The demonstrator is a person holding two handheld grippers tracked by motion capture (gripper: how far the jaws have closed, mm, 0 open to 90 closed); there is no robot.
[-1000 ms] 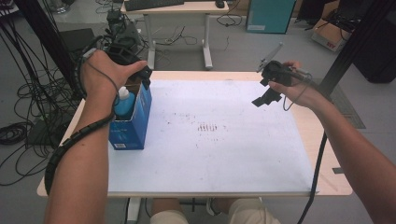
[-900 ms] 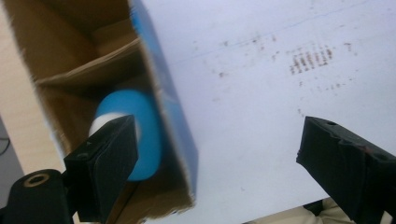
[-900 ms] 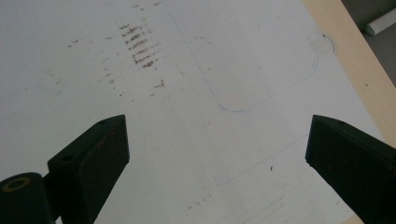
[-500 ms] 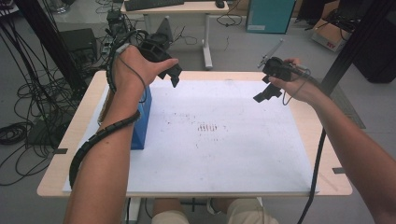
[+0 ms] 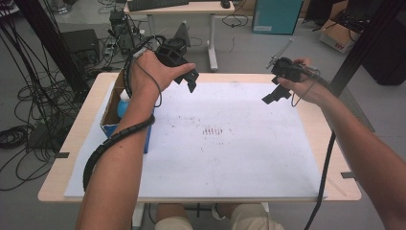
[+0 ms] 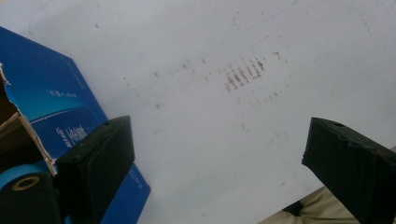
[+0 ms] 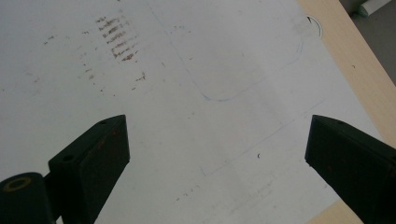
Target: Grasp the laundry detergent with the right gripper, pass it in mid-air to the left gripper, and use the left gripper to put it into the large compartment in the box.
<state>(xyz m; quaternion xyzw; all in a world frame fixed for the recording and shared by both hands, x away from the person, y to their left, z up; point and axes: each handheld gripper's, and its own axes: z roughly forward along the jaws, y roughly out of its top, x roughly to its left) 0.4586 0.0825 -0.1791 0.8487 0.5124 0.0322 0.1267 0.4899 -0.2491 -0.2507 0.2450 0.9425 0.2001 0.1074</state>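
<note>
An open blue carton [image 5: 109, 125] stands on the left side of the white sheet [image 5: 230, 158], and a light blue bottle [image 5: 123, 104] stands upright inside it. My left gripper [image 5: 192, 81] hovers above the sheet's far left part, just right of the carton. Its jaws have just been opening and nothing is between them. In the left gripper view the carton [image 6: 51, 102] lies left of the wide open left gripper [image 6: 219, 154]. My right gripper [image 5: 269, 97] hangs over the sheet's far right part. In the right gripper view the right gripper [image 7: 217, 149] is open and empty above the bare sheet.
Brown smudges [image 5: 213, 130] mark the middle of the sheet. The wooden table's edge [image 5: 330, 139] runs along the right. Cables [image 5: 19, 134] lie on the floor at the left, and a second desk [image 5: 191, 9] stands behind.
My left hand has moved right, from over the carton and its bottle out over the sheet, with empty jaws. The right hand has stayed where it was.
</note>
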